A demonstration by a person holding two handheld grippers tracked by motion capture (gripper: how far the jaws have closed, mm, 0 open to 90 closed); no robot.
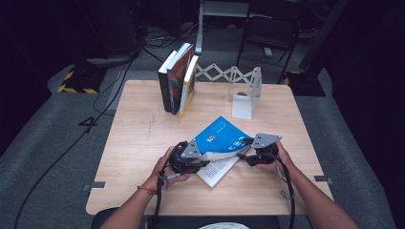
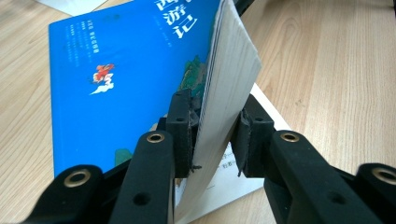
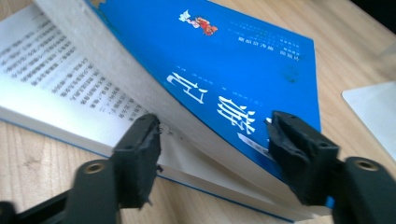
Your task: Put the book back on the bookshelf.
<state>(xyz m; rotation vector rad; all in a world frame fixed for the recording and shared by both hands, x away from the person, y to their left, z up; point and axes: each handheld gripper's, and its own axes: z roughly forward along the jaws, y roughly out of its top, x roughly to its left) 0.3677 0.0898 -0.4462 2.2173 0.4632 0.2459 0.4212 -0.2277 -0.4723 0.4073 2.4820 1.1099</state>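
In the lower middle of the high view, the left gripper [image 1: 203, 160] and the right gripper [image 1: 249, 153] meet over a blue book [image 1: 220, 135] that lies partly open on the wooden surface [image 1: 138, 143], just ahead of the person's hands.

In the left gripper view its fingers [image 2: 180, 135] are narrow and clamped on a lifted wad of pages with the front cover, which stands up as a pale fanned edge in the middle of the frame. In the right gripper view the fingers [image 3: 299, 149] stand at a middling gap astride the raised cover and pages; one sits on the blue cover at lower right, the other at lower left near the printed page beneath, and I can't tell whether they press on it.

The step in hand looks like closing or gathering the book so it can be lifted. To do it well, the right gripper should bite the whole block near the spine edge, not just the cover, while the left gripper keeps the pages square so none crease.

Farther back, upper middle of the high view, three upright books [image 1: 177, 78] lean beside an extending white bookend [image 1: 243, 90], well apart from the hands.
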